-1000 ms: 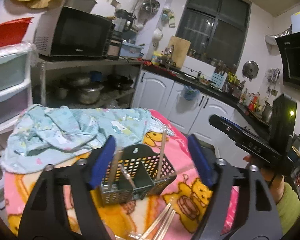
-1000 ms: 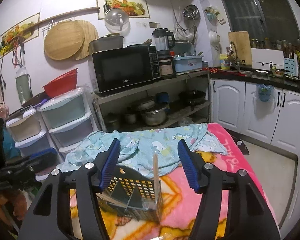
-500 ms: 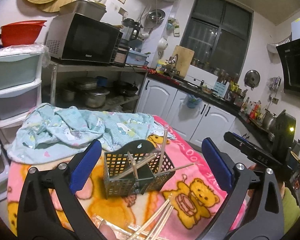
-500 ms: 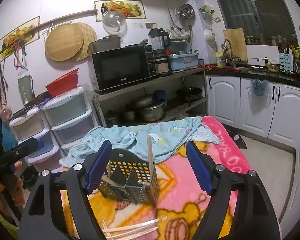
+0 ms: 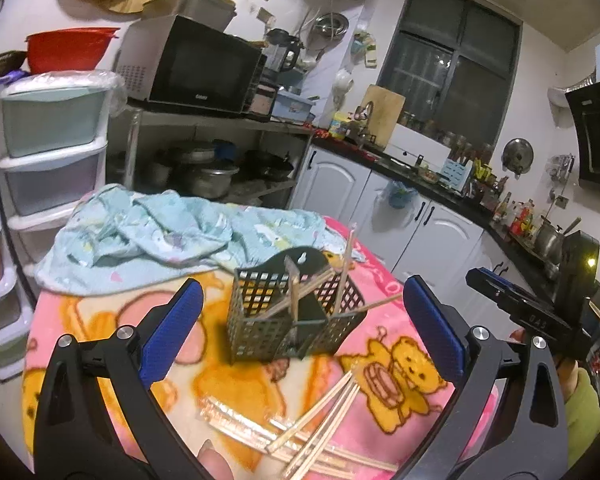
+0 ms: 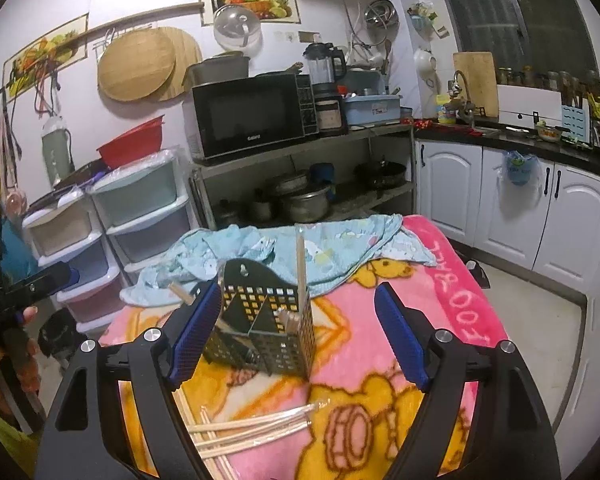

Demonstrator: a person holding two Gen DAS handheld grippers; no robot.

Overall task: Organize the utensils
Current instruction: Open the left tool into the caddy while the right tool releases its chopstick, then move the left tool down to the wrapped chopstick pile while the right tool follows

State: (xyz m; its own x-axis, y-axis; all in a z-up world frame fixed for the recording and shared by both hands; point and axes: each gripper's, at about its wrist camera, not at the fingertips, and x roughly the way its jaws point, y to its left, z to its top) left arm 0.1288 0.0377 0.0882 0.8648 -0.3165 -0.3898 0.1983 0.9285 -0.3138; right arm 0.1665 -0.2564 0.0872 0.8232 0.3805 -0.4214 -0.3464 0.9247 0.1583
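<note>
Leftmost, your left tongs stand wide with nothing between the pads, just short of the perforated utensil caddy, which sits upright on the pink cartoon blanket covering the surface. Several chopsticks lean in its compartments; loose chopsticks lie on the blanket nearer you. Further right, your right tongs are likewise spread and empty, bracketing the caddy without touching it. A blue cloth lies crumpled behind.
</note>
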